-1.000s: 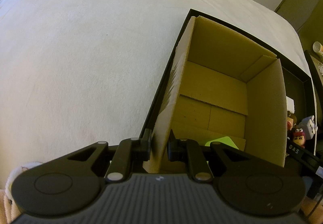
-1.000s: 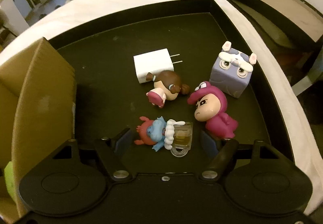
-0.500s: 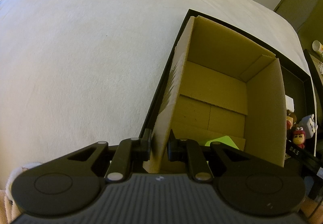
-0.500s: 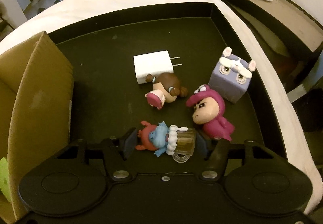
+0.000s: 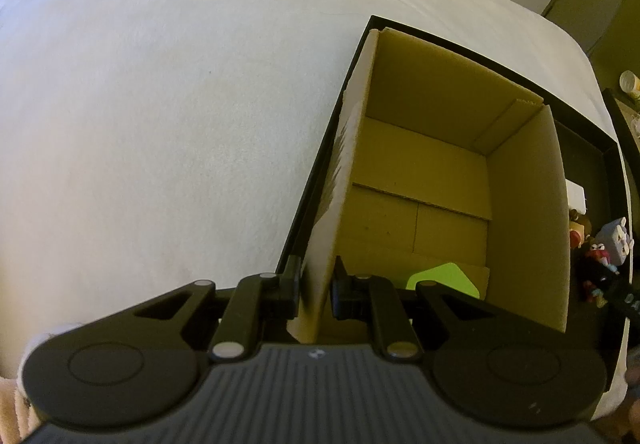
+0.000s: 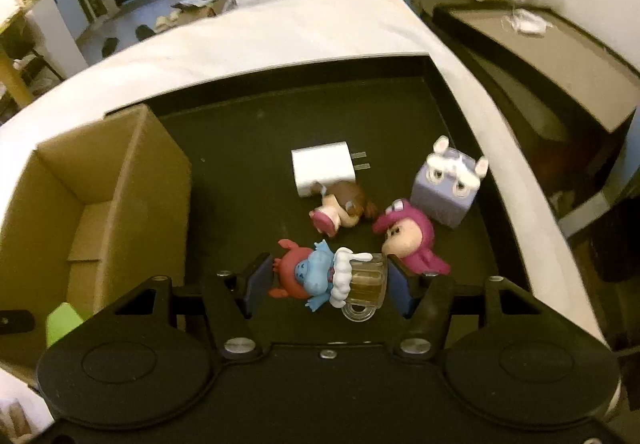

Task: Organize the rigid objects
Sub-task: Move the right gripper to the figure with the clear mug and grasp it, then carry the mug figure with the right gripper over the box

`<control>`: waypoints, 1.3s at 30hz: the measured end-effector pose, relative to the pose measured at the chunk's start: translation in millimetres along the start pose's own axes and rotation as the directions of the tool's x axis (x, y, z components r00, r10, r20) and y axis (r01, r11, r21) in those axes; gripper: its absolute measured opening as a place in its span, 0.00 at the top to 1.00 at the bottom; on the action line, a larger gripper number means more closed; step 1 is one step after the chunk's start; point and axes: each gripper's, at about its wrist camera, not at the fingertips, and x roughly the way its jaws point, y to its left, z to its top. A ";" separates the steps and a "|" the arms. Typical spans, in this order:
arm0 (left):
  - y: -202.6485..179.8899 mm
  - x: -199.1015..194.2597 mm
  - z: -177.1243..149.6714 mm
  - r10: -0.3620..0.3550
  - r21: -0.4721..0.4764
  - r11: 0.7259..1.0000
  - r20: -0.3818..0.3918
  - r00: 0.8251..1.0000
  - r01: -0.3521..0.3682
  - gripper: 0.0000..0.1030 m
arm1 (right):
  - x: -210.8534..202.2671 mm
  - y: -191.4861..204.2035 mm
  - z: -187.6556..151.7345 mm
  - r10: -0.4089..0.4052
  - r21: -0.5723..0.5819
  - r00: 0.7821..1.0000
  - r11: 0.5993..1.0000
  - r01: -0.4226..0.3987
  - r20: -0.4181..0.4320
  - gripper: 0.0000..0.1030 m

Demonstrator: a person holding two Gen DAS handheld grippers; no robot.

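1. The right gripper (image 6: 327, 282) had its fingers (image 6: 258, 282) clamped on a small blue-and-red figurine with a clear mug (image 6: 326, 278), one pad against the red end, the other against the mug

2. The toy lay crosswise between the pads, its long axis running from pad to pad, and it appeared to hang clear of the black tray (image 6: 248, 148)

3. The open cardboard box (image 6: 100, 180) stood at the left end of the same tray, to the held toy's left in the right wrist view, its near wall between the fingers and the hollow; a green object (image 6: 62, 320) already lay inside

4. The left gripper (image 5: 316, 286) had its fingers nearly together, pinching the box's near-left wall, one pad outside and one inside, apparently to steady it

5. Judged from this, the coming move turned on carrying the toy leftward over the box wall, and the right hand, already holding it, was the only one placed to do so

6. Four things lay on the tray beyond the fingers: a white charger (image 6: 324, 172), a brown-haired doll (image 6: 340, 210) touching it, a magenta hooded figure (image 6: 412, 240) and a lavender cube toy (image 6: 448, 184)

7. The tray rested on a white bed (image 5: 160, 104)
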 end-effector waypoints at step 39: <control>1.9 -6.8 -5.9 -0.011 0.001 1.000 0.024 1.000 0.011 0.87 | -66.8 58.9 22.1 0.187 -0.154 0.974 0.974 -0.167 0.131 0.43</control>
